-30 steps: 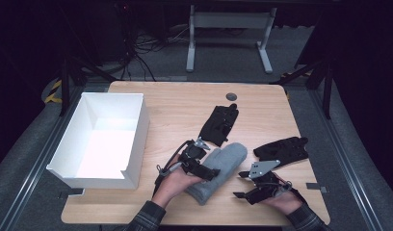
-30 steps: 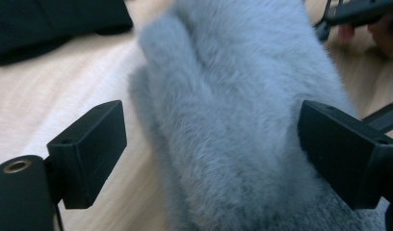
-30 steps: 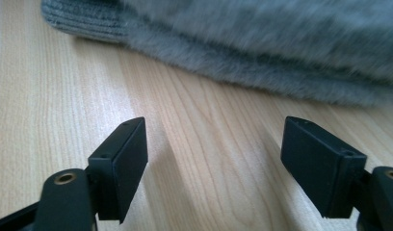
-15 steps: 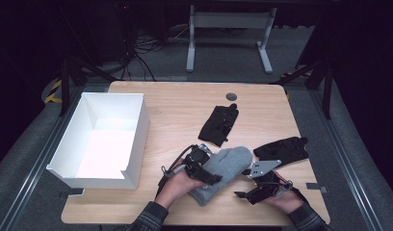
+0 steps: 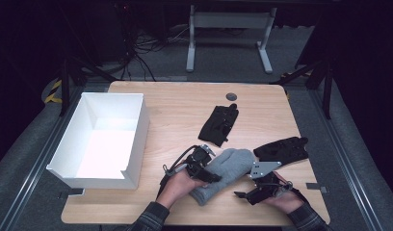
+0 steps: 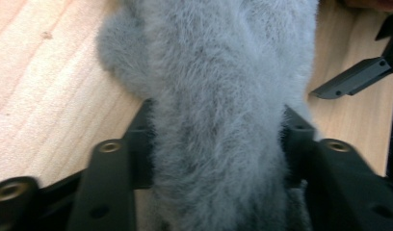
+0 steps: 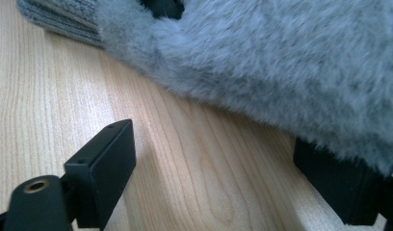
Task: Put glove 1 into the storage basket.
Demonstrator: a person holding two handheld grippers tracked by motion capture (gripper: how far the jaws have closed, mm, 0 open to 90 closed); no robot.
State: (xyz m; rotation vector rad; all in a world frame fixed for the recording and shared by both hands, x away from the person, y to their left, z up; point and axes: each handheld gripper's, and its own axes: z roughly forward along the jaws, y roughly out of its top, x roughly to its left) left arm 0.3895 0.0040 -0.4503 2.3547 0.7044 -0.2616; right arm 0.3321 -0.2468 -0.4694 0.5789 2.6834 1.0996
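While the left claw [image 5: 206,169] squeezes the grey mitten [image 5: 228,168] across its middle, the open right claw [image 5: 246,192] waits just beside it.

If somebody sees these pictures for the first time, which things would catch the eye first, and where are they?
First the fluffy grey mitten at the near edge of the wooden table: the left tool has just been closing its jaws on it, and the pads press its fur from both sides. The right tool waits open beside it. Next, the big white box on the left and two black gloves beyond the mitten.
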